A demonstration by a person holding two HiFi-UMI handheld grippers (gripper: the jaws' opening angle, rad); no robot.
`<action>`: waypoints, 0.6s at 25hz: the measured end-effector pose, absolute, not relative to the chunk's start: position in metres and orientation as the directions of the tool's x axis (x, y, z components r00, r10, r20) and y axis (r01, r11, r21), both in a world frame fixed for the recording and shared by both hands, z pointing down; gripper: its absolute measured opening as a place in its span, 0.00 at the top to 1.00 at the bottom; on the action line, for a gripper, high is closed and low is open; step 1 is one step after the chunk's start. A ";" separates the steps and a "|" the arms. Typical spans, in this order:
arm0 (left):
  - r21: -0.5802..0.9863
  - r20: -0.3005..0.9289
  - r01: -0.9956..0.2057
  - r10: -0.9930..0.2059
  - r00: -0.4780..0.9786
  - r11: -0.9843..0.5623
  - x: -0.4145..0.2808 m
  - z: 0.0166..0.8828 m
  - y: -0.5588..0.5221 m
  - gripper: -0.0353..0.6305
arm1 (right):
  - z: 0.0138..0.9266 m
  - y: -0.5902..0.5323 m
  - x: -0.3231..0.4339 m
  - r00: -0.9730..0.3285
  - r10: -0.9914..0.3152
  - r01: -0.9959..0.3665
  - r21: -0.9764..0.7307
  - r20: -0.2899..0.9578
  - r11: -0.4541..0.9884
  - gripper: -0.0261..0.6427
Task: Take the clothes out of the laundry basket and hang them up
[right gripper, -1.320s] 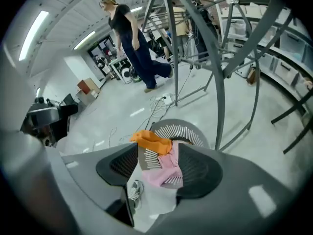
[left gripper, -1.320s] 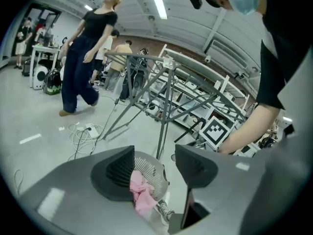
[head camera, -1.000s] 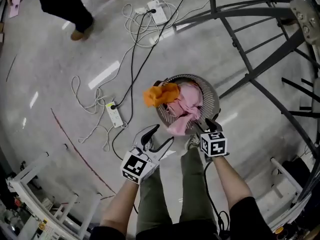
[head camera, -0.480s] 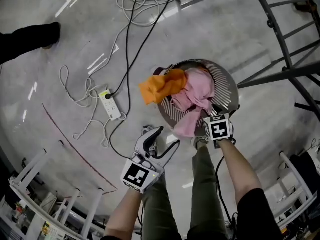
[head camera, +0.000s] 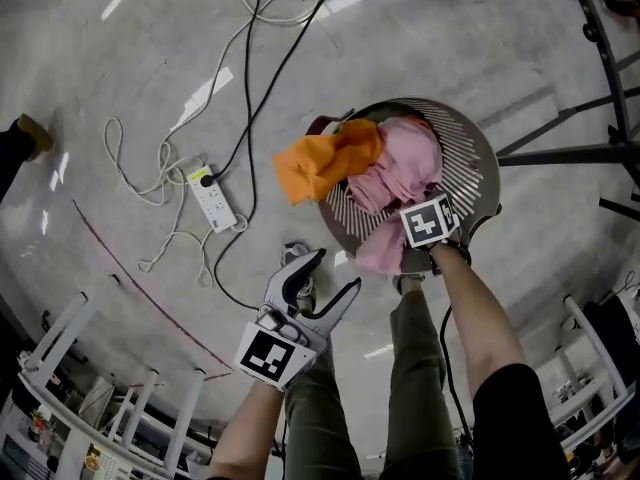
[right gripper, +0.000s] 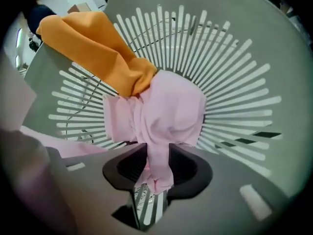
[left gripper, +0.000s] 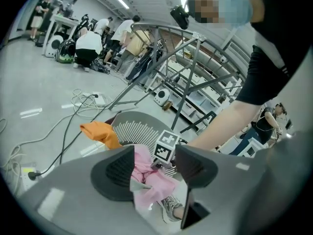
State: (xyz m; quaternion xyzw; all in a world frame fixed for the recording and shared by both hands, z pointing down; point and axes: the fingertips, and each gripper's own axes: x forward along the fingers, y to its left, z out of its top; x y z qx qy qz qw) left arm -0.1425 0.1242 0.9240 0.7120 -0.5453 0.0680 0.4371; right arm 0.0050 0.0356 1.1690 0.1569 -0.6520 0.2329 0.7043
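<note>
Two tools are in my hands, and they stand differently. My right tool (right gripper: 157, 166) points straight down into the laundry basket (head camera: 468, 173). Its jaws have just been closing, and they now pinch a narrow fold of the pink garment (head camera: 405, 163) between the pads. The cloth runs through the gap and touches both sides. From above, only this tool's marker cube (head camera: 430, 221) shows, sitting over the near part of the basket.

My left tool (head camera: 337, 271) hangs to the near left of the basket, apart from it, over the floor (head camera: 120, 98) beside my shoe (head camera: 296, 260). Its jaws are spread wide with nothing between them. It is angled toward the basket, so the pink cloth and the other tool's cube show through the gap.

The round, slatted basket stands on the floor just beyond my feet, right of centre. The pink garment fills its middle and spills over the near rim toward my legs. An orange garment (head camera: 322, 163) lies touching the pink one and drapes out over the basket's left rim, hanging above the floor.

Left of the basket a white power strip (head camera: 212, 198) lies on the floor. A black cable (head camera: 268, 80) is plugged into it and runs off to the far side. Dark bars of a metal rack (head camera: 570, 154) stand to the right of the basket.
</note>
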 end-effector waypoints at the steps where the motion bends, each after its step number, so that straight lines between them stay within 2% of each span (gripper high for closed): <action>1: 0.551 0.577 -0.834 -0.712 0.400 -0.021 -0.141 0.926 0.126 0.59 | 1.172 0.038 0.008 0.053 0.142 -0.544 -0.091 0.988 0.834 0.76; 2: 0.554 0.580 -0.832 -0.708 0.403 -0.019 -0.140 0.928 0.128 0.59 | 1.174 0.038 0.010 0.062 0.155 -0.554 -0.095 0.986 0.827 0.82; 3: 0.557 0.583 -0.831 -0.704 0.406 -0.017 -0.140 0.930 0.129 0.59 | 1.174 0.037 0.012 0.064 0.159 -0.562 -0.096 0.985 0.822 0.93; 7: 0.559 0.586 -0.829 -0.704 0.402 -0.007 -0.143 0.930 0.128 0.59 | 1.154 0.027 0.006 -0.030 0.138 -0.605 -0.128 0.990 0.786 0.94; 15: 0.519 0.557 -0.854 -0.741 0.376 -0.043 -0.146 0.913 0.113 0.59 | 1.055 0.033 -0.016 -0.377 0.121 -0.718 -0.372 0.918 0.588 0.94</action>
